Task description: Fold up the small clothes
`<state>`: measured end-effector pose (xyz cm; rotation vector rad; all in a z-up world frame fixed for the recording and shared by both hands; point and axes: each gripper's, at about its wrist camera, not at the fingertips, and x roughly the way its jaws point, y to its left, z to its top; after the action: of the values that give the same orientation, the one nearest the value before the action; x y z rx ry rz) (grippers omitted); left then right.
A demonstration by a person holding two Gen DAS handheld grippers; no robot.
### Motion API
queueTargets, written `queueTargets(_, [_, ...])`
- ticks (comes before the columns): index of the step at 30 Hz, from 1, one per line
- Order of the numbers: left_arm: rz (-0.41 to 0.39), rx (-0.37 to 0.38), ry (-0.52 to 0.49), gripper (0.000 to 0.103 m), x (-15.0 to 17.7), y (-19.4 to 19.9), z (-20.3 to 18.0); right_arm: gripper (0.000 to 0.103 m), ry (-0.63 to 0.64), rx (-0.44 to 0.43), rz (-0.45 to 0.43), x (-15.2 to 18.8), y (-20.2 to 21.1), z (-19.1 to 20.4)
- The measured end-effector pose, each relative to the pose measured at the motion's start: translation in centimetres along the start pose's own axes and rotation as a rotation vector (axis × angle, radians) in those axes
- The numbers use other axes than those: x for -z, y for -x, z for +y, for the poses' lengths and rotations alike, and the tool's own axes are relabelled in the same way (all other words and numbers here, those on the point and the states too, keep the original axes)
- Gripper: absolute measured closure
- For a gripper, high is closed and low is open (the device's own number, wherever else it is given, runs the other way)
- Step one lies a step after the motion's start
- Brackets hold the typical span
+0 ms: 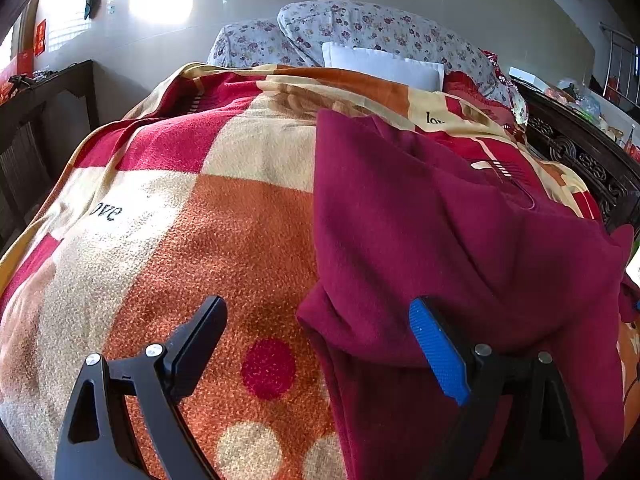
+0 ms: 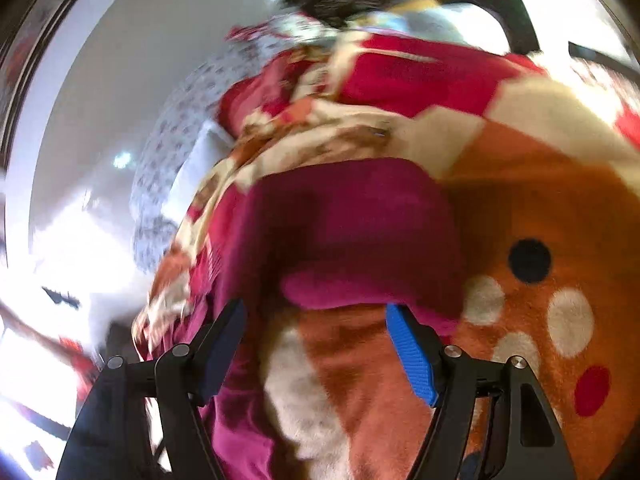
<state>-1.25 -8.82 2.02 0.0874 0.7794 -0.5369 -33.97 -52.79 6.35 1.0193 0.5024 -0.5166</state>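
A maroon fleece garment (image 1: 440,232) lies folded on the right half of a checked blanket (image 1: 224,232) that covers a bed. My left gripper (image 1: 318,312) hangs open over the garment's near left edge. Its blue-padded finger (image 1: 436,352) is above the cloth and its black finger (image 1: 200,340) is above bare blanket. The right wrist view is blurred. There the same garment (image 2: 352,220) shows a rolled near edge just past my right gripper (image 2: 316,312). That gripper is open, with blanket (image 2: 540,200) showing between its jaws and nothing held.
Floral pillows (image 1: 360,28) and a white pillow (image 1: 380,66) sit at the head of the bed against a pale wall. A dark carved bed frame (image 1: 580,160) runs along the right. Dark wooden furniture (image 1: 48,100) stands on the left.
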Motion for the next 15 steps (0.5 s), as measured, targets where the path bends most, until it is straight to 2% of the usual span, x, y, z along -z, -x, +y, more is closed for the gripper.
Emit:
queueTargets(1, [0.0,0.0,-0.001,0.011,0.0,0.0,0.0,0.022,0.041,0.023,-0.008,-0.2,0.1,0.8])
queueTargets(3, [-0.001,0.0,-0.003,0.011,0.0,0.0,-0.1,0.019,0.046,0.04,-0.009,-0.5,-0.1,1.0])
queueTargets(7, [0.004,0.0,-0.002,0.011,0.1,-0.1,-0.1,0.018,-0.102,-0.075,0.043,0.1,-1.2,-1.1])
queueTargets(11, [0.008,0.0,-0.005,0.011,0.2,-0.1,-0.2,0.017,-0.256,-0.107,-0.022,-0.5,-3.1,-4.3])
queueTargets(12, [0.008,0.0,-0.004,0.011,0.1,-0.2,-0.2,0.022,-0.299,-0.122,-0.03,-0.8,-3.6,-5.4])
queueTargets(13, [0.011,0.001,-0.003,0.011,0.1,-0.2,-0.2,0.033,-0.315,-0.132,-0.043,-1.2,-3.8,-6.0])
queueTargets(14, [0.012,0.001,-0.002,0.011,0.1,-0.2,-0.2,0.077,-0.304,-0.132,-0.063,-1.8,-3.8,-6.4])
queueTargets(15, [0.014,0.003,0.001,0.011,0.1,-0.2,-0.1,0.095,-0.274,-0.118,-0.088,-2.5,-3.3,-6.5])
